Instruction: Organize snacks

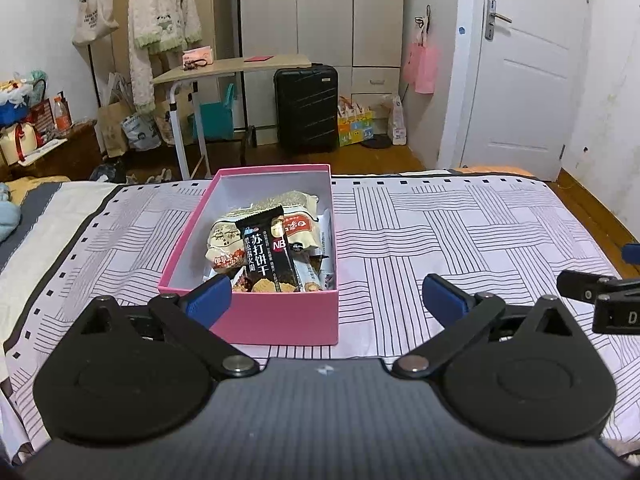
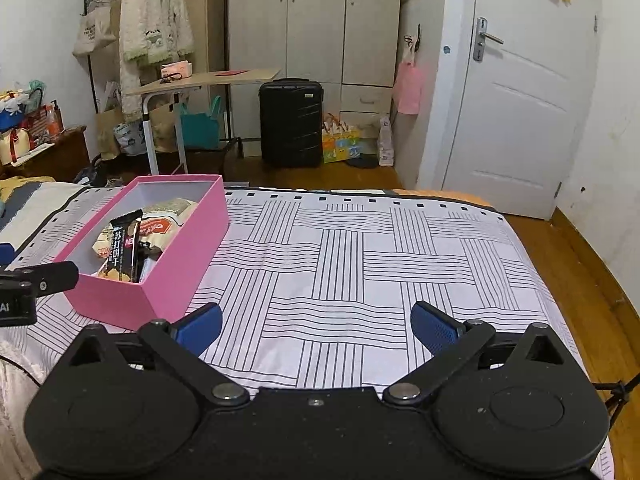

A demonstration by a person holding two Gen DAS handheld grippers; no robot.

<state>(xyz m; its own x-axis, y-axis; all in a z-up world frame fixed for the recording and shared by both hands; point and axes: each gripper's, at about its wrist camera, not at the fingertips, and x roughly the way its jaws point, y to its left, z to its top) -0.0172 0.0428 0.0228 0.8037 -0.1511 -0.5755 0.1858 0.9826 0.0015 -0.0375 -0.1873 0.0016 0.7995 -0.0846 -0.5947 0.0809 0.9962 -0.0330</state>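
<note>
A pink box [image 1: 288, 316] with a white inside stands on the striped bedsheet, just ahead of my left gripper [image 1: 326, 294]. It holds several snack packets, with a black soda-cracker packet [image 1: 268, 248] lying on top. My left gripper is open and empty, its left pad [image 1: 210, 300] at the box's near-left corner. In the right wrist view the box [image 2: 160, 276] is at the left with the black packet [image 2: 124, 246] inside. My right gripper [image 2: 316, 326] is open and empty over bare sheet, to the right of the box.
The bed [image 2: 360, 264] ends ahead at a wooden floor. Beyond it are a black suitcase [image 1: 306, 108], a small rolling table [image 1: 232, 68], a wardrobe and a white door [image 1: 524, 72]. The right gripper's body shows at the right edge of the left wrist view [image 1: 604, 296].
</note>
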